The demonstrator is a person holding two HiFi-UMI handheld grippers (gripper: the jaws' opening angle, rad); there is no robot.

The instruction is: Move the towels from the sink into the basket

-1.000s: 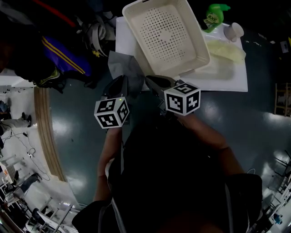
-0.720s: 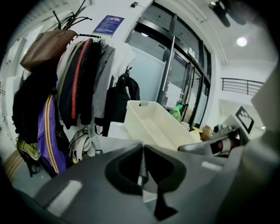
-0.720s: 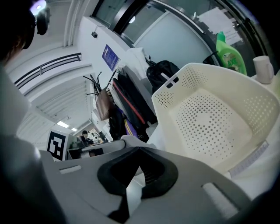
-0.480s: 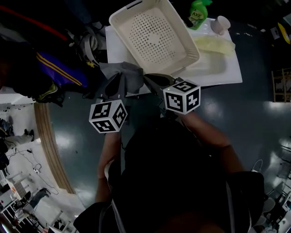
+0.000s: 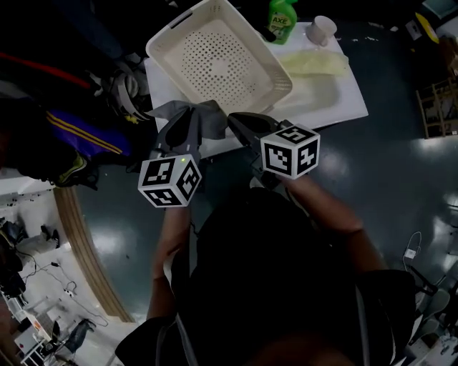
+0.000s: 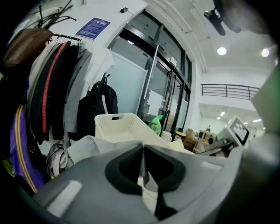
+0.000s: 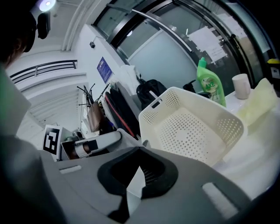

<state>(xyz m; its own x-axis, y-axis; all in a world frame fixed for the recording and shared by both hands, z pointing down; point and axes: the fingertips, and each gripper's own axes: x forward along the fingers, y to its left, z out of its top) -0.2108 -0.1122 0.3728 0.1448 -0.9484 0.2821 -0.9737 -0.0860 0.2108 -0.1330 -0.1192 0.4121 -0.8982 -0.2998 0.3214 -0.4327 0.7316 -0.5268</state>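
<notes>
Now we hold the left tool (image 5: 180, 127) pinched tight on the grey cloth towel (image 5: 192, 113), with a fold of it caught between the closed jaws. Our right tool (image 5: 240, 123) is clamped narrow too, and a pale sliver of the same fabric shows between its jaws. Stretched between the two, the towel hangs over the near left edge of the white counter (image 5: 343, 107), just beside the near wall of the cream perforated plastic basket (image 5: 268, 89). At the counter's far edge stand a green plastic bottle (image 5: 281, 18) and a white cup (image 5: 322, 28), with a pale yellow cloth (image 5: 315, 63) near them.
</notes>
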